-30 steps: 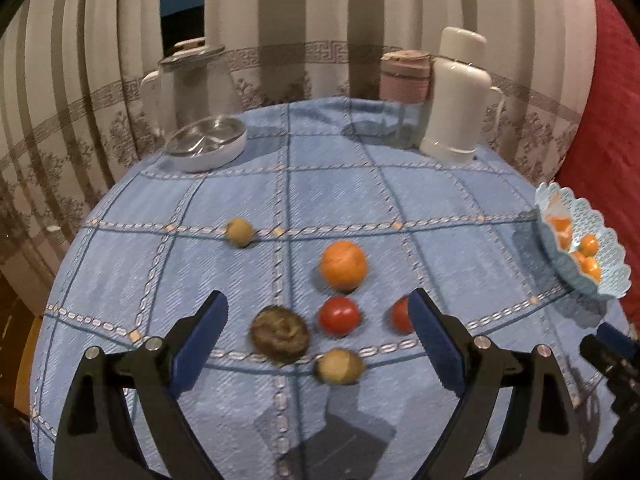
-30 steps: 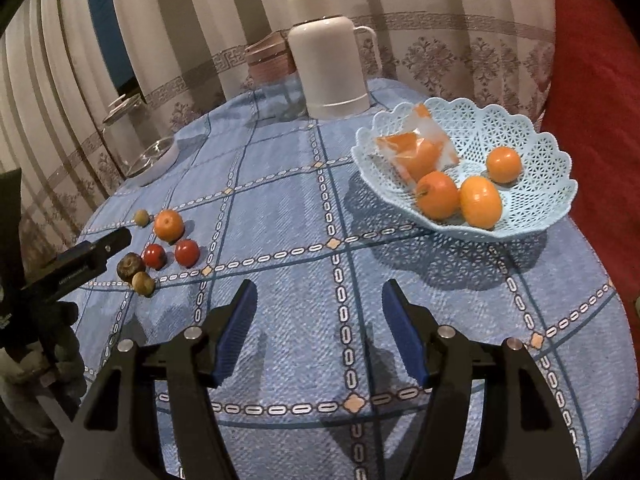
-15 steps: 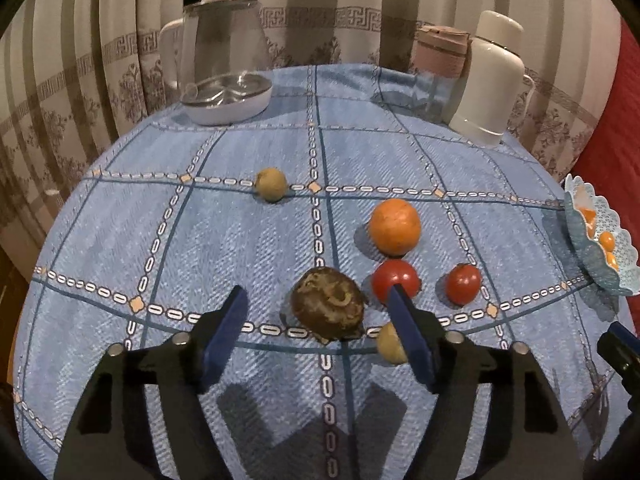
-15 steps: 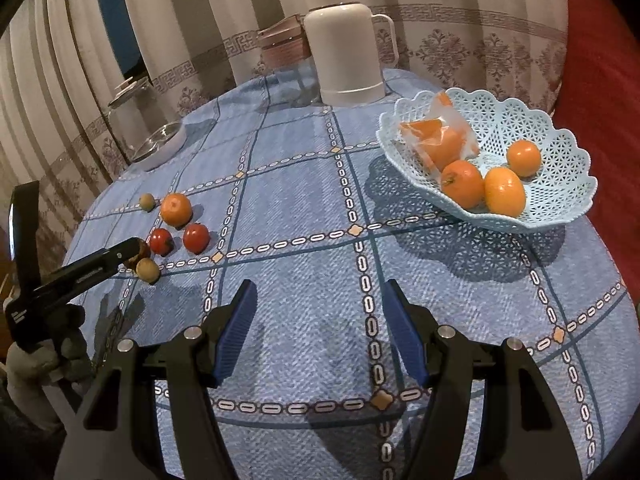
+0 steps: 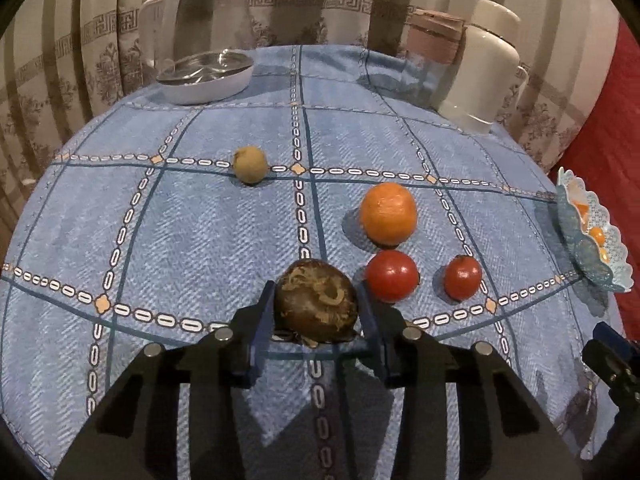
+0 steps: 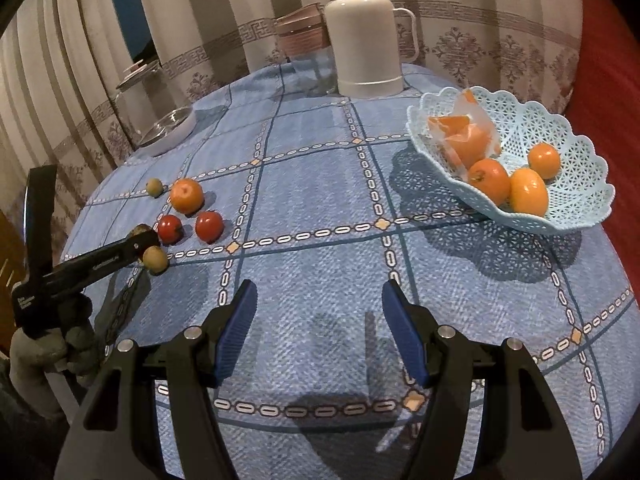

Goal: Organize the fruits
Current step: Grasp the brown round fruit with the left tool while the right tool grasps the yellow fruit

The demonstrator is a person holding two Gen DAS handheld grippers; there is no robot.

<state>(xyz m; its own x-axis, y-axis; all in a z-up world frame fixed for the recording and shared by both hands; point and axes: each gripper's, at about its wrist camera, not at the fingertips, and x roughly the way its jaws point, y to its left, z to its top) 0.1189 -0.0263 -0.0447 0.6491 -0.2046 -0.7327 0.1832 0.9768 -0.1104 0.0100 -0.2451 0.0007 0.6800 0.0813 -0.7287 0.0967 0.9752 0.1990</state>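
A blue checked tablecloth (image 6: 320, 208) covers the table, with a white flask (image 6: 362, 28) at its far edge and a pale blue lace basket (image 6: 576, 148) on the right holding three oranges and a bag of orange pieces. The right gripper (image 6: 318, 324) hangs over bare cloth with its jaws apart and nothing between them, while the left gripper (image 5: 316, 320) is closing its jaws around the brown fruit (image 5: 316, 304), both blue pads against its sides. Just beyond it lie an orange (image 5: 388, 214), two tomatoes (image 5: 391, 276) (image 5: 463, 277) and, farther off, a small tan fruit (image 5: 250, 164).
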